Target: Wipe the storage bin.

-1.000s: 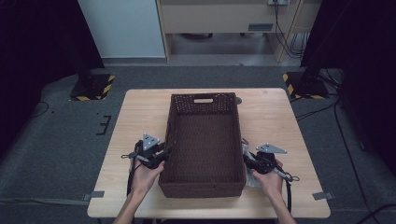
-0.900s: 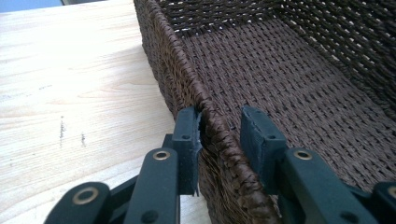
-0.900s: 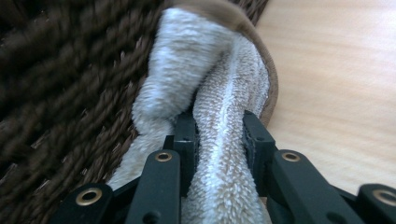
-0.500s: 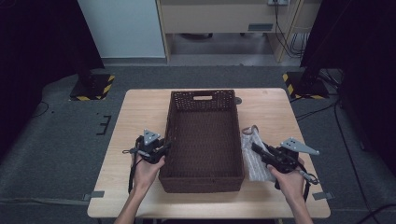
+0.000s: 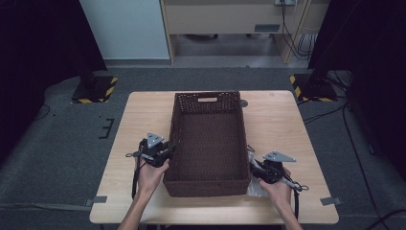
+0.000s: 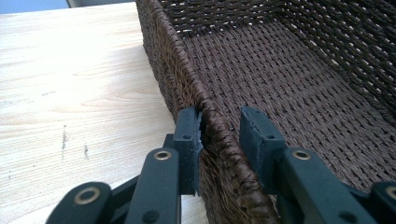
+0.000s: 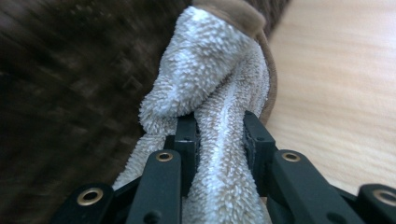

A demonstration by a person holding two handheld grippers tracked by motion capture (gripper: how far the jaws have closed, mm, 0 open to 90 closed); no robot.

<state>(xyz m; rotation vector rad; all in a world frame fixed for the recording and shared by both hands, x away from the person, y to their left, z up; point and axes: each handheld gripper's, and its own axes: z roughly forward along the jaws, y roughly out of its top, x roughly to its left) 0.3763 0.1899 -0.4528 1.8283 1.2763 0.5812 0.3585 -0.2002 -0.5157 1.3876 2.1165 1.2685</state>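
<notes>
Overall, progress: early, by the look of it; the towel is gripped but not yet in the basket.
Desk: carries everything.
Basket: mid-desk, reaching its near edge, empty inside.
Towel: outside the basket's right wall, near the desk's near-right corner.
Right claw: clamped on the towel.
Left claw: astride the basket's left rim; one pad touches, the other stands clear.
Left to do: likely lifting the towel over the wall.

The high view looks forward and down from above the near table edge onto the dark brown woven rectangular basket. Both gripper views sit close against that basket, the left at its left wall, the right at its right wall.
</notes>
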